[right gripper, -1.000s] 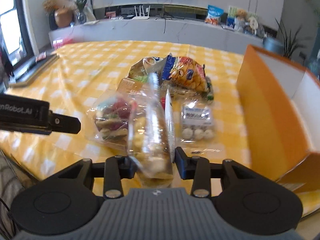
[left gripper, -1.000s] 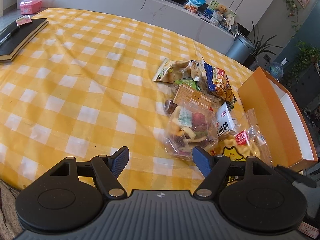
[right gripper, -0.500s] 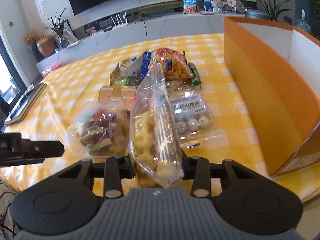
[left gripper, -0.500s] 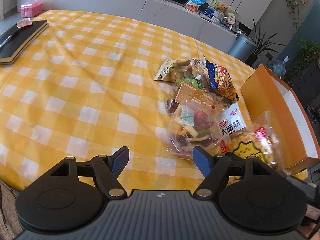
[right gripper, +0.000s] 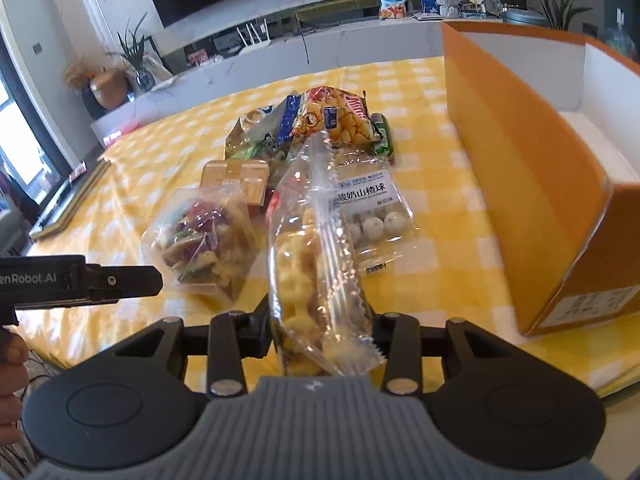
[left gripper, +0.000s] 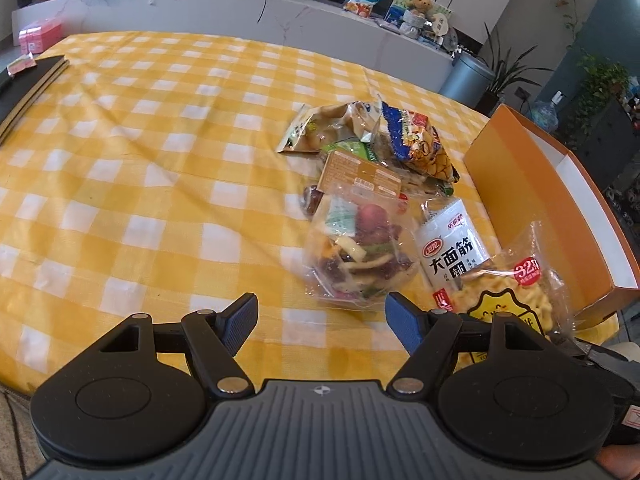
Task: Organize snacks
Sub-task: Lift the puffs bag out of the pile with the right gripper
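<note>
Carrying is the step in hand: right gripper (right gripper: 320, 332) is clamped on the puff bag (right gripper: 316, 264), lifted just left of the box (right gripper: 532, 184), which it must next clear, while left gripper (left gripper: 320, 316) hangs apart, empty.

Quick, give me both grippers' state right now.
Left gripper: open, holding nothing.
Right gripper: shut on a clear bag of yellow puffs.
</note>
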Demonstrator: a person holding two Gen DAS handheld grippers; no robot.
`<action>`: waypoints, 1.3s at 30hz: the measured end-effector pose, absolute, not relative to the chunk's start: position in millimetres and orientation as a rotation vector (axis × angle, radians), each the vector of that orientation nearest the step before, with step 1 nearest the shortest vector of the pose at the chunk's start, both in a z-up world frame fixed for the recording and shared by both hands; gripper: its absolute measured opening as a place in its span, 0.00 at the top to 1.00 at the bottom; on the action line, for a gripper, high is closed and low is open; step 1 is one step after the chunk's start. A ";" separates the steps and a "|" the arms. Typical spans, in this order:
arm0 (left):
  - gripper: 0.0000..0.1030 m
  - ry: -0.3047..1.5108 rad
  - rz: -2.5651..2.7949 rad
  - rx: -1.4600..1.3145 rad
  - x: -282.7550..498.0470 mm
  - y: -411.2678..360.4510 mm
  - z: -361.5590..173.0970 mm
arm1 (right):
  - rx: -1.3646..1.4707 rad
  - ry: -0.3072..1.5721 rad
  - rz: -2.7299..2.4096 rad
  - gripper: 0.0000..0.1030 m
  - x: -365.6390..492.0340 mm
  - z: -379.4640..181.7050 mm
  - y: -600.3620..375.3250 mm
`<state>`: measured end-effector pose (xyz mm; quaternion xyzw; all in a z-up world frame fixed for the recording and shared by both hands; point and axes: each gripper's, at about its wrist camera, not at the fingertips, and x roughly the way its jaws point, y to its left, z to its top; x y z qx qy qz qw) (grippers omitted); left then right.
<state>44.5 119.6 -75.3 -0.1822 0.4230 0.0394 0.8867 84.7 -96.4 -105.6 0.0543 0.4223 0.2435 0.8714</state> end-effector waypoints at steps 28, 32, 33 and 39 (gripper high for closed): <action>0.17 0.816 0.175 -0.225 47.9 90.8 -45.9 | 0.149 0.794 0.681 0.64 55.0 -65.9 -124.1; 0.17 0.816 0.180 -0.240 47.6 96.5 -44.8 | 0.072 0.692 0.724 0.62 43.7 -57.9 -112.5; 0.17 0.816 0.179 -0.246 47.1 97.6 -44.8 | 0.053 0.675 0.745 0.62 41.0 -57.0 -109.3; 0.17 0.818 0.175 -0.262 46.5 102.7 -46.5 | 0.037 0.740 0.773 0.62 45.8 -72.0 -97.4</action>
